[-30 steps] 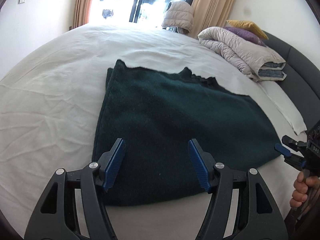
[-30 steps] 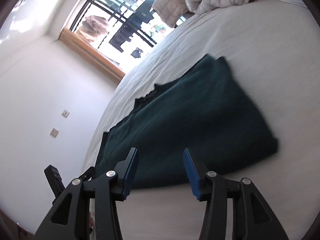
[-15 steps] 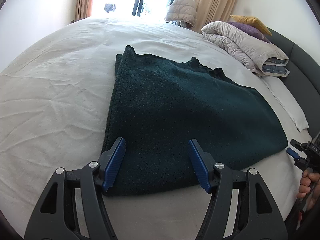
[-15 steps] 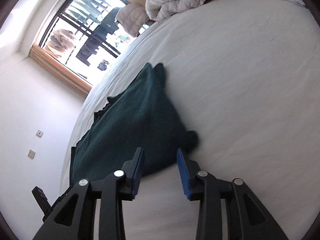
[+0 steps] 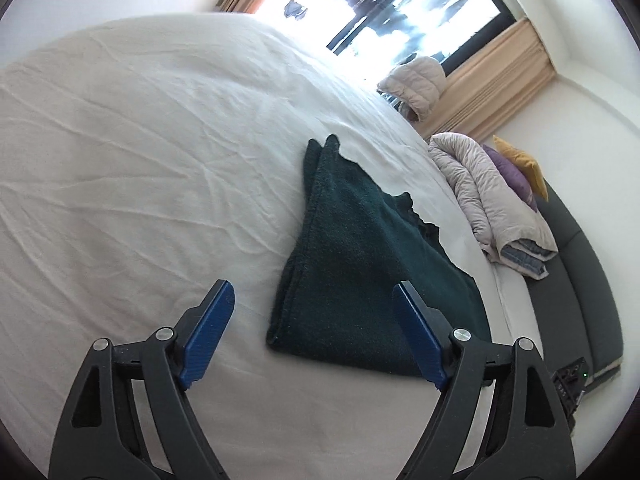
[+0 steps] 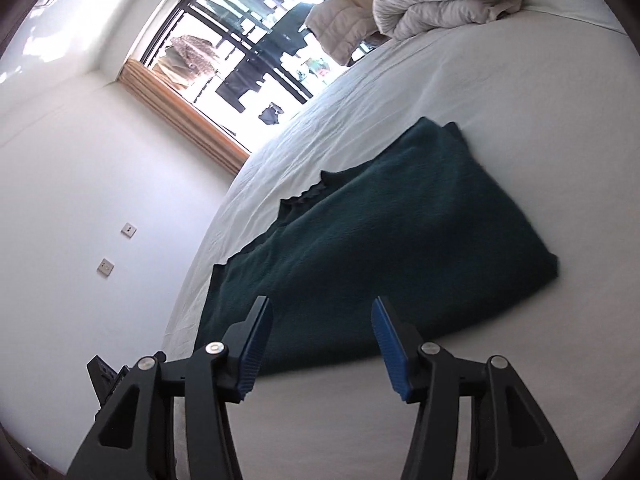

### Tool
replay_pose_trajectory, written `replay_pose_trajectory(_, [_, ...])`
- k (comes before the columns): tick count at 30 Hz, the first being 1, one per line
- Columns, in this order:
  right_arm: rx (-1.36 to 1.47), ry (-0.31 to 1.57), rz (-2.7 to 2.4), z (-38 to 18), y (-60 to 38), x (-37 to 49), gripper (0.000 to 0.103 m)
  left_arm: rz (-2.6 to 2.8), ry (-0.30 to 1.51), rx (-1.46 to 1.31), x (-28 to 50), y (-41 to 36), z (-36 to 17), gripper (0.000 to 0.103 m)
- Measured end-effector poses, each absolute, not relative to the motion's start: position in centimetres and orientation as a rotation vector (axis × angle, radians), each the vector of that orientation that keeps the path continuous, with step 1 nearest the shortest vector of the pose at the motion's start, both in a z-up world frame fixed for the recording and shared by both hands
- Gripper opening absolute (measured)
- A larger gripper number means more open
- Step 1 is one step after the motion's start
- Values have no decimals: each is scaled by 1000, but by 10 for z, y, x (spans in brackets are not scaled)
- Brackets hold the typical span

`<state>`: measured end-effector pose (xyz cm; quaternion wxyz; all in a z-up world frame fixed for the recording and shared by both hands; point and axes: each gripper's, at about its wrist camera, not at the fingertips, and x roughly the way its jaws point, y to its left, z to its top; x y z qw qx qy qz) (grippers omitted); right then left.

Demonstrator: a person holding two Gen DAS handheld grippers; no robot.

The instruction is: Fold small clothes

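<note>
A: What lies around the dark green garment?

B: It is folded flat on the white bed sheet, toward the side of the bed nearest the grey headboard. Well beyond it, at the headboard end, sits a rolled pale quilt with a purple cushion and a yellow cushion against it. A puffy jacket hangs by the curtain at the window.

A: Anything in the way?

B: Nothing lies on the garment or between it and either tool. The sheet around it is bare apart from creases.

A: And the fingers?

B: The left gripper has its jaws spread wide, and they have just been opening; the garment's near corner shows between them, but the pads do not press on it. The right gripper stands partly parted, its jaws having just closed a little, and hovers over the garment's near edge without pinching it.

A: What does each camera give that the other lacks?

B: The left view shows the headboard and the cushions. The right view shows the garment's scalloped far edge, two wall sockets, and laundry outside the window. A dark piece of the other tool pokes in at the lower left there.
</note>
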<state>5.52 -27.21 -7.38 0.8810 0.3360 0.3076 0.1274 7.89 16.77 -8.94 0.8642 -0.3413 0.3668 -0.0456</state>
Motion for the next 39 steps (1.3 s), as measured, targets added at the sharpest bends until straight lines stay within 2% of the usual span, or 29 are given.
replay_pose_trajectory(5, [706, 684, 344, -74, -244, 102, 27, -93, 839, -830, 87, 175, -107, 81])
replay_pose_trajectory(10, [748, 732, 401, -90, -222, 133, 27, -109, 895, -756, 105, 154, -105, 81])
replay_pose_trajectory(19, [764, 798, 396, -120, -213, 143, 27, -30, 967, -425, 124, 99, -101, 81])
replay_pose_trajectory(27, [719, 806, 394, -114, -209, 154, 27, -20, 970, -361, 122, 93, -100, 81])
replay_pose_trajectory(33, [664, 811, 400, -107, -197, 171, 27, -14, 975, -364, 123, 95, -98, 70])
replay_pose_trajectory(35, [645, 817, 399, -106, -194, 179, 27, -20, 978, -387, 123, 97, -97, 64])
replay_pose_trajectory(39, [634, 839, 380, -112, -193, 196, 26, -32, 990, -470, 124, 106, -96, 61])
